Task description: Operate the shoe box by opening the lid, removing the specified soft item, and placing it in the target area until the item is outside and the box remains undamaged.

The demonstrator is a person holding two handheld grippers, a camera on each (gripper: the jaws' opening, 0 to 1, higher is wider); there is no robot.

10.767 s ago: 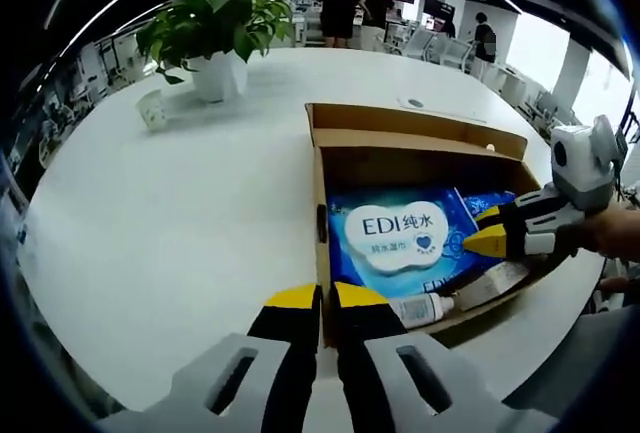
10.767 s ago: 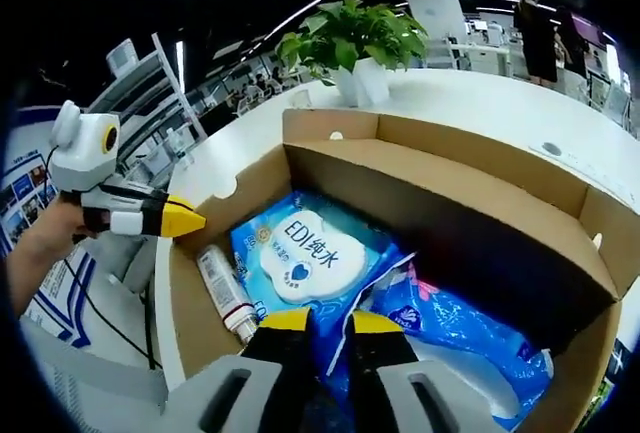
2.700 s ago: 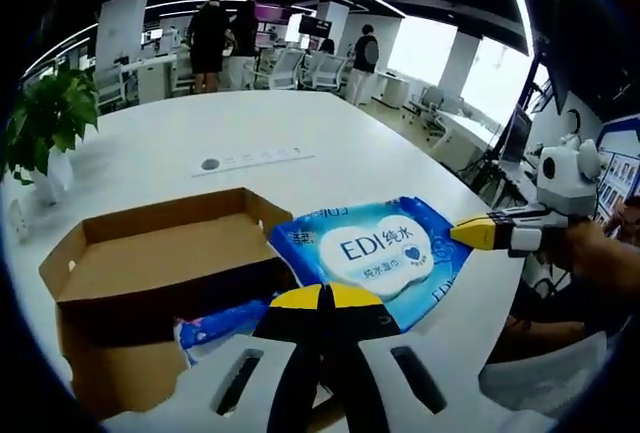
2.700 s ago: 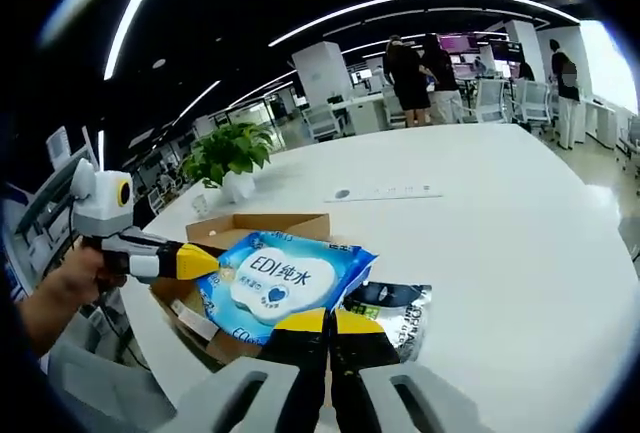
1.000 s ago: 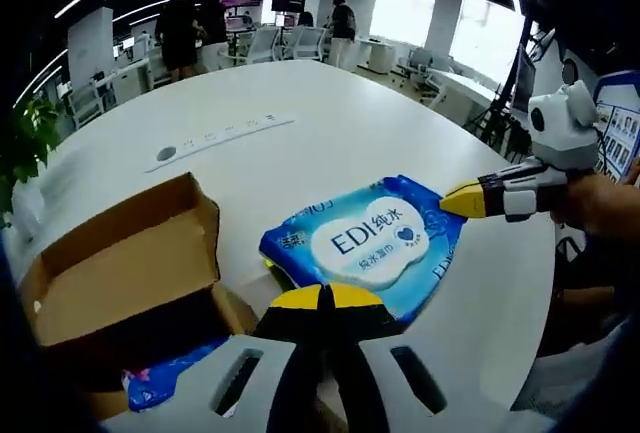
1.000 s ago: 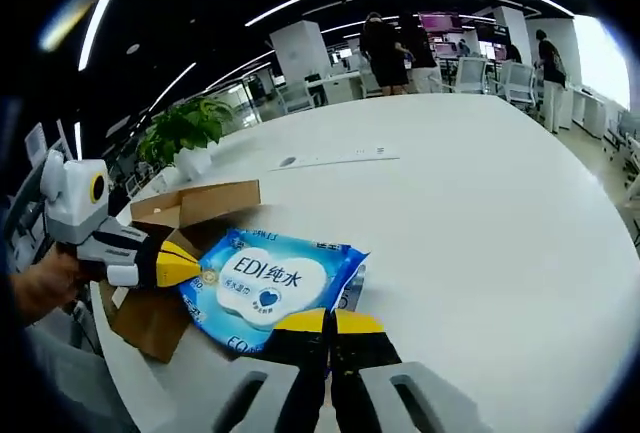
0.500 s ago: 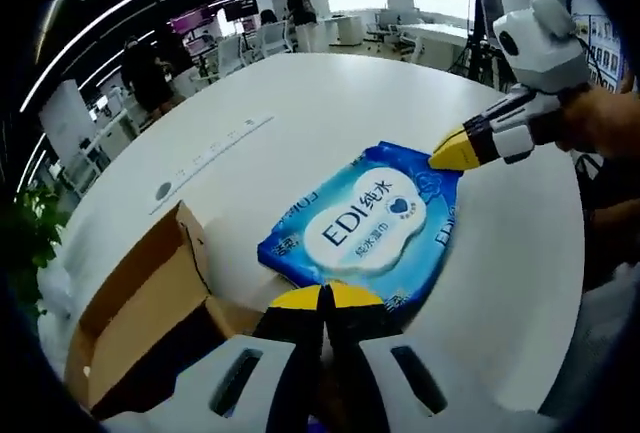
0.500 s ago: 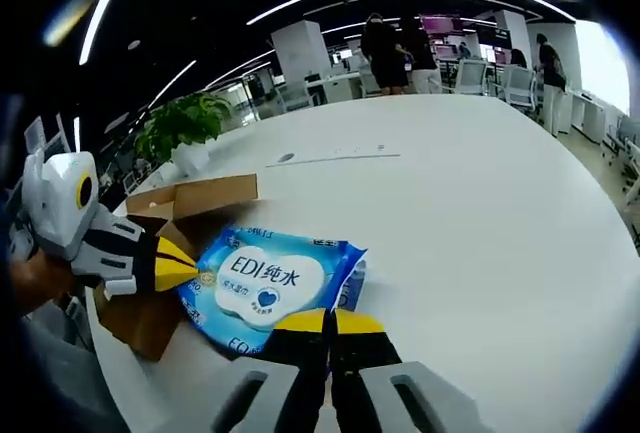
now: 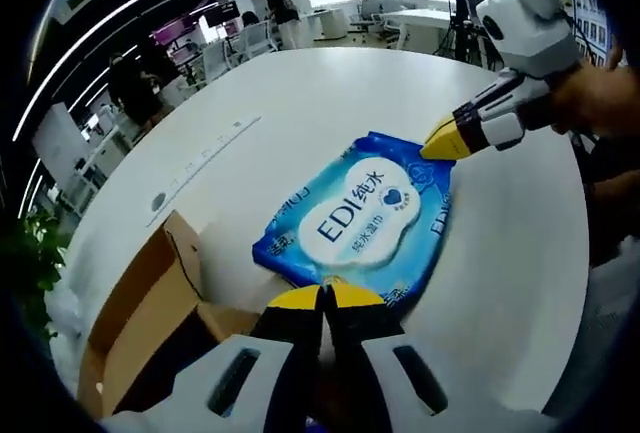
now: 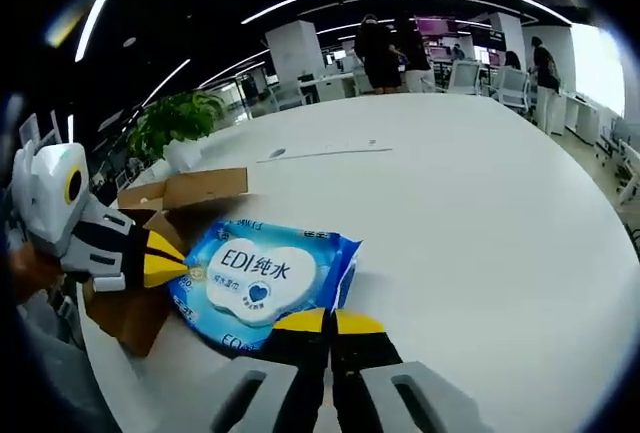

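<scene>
Left tool [image 9: 322, 298]: yellow-tipped jaws pressed together on the near edge of the wipes pack; black and grey body, smooth plastic. In the right gripper view it enters from the left [image 10: 178, 263], its tip at the pack's far edge.

Right tool [image 10: 328, 322]: yellow-tipped jaws pinched on the opposite edge of the same pack. In the left gripper view it enters from the right [image 9: 436, 142], held by a hand [image 9: 600, 93].

Wipes pack [image 9: 358, 218]: flat, soft, glossy blue plastic pouch with a white cloud-shaped label printed "EDI"; outside the box, held between both tools low over the surface beside the box; whether it touches the surface cannot be told. Also in the right gripper view [image 10: 258, 279].

Box [image 9: 140, 308]: brown corrugated cardboard, rectangular, flaps raised, interior dark; standing on the surface just beside the pack. In the right gripper view [image 10: 165, 223] it sits behind the left tool.

Surface [image 10: 480, 223]: large, white, smooth, matt, with a rounded edge.

Strip [image 9: 205, 153]: long, flat, pale inset in the surface with a dark round disc at one end, beyond the box.

Plant [image 10: 180, 118]: green leafy plant in a white pot, at the far side of the surface.

Room: open office, dark ceiling with long curved light lines, white pillars, desks and chairs; people [image 10: 385, 48] standing far off; bright windows beyond.
</scene>
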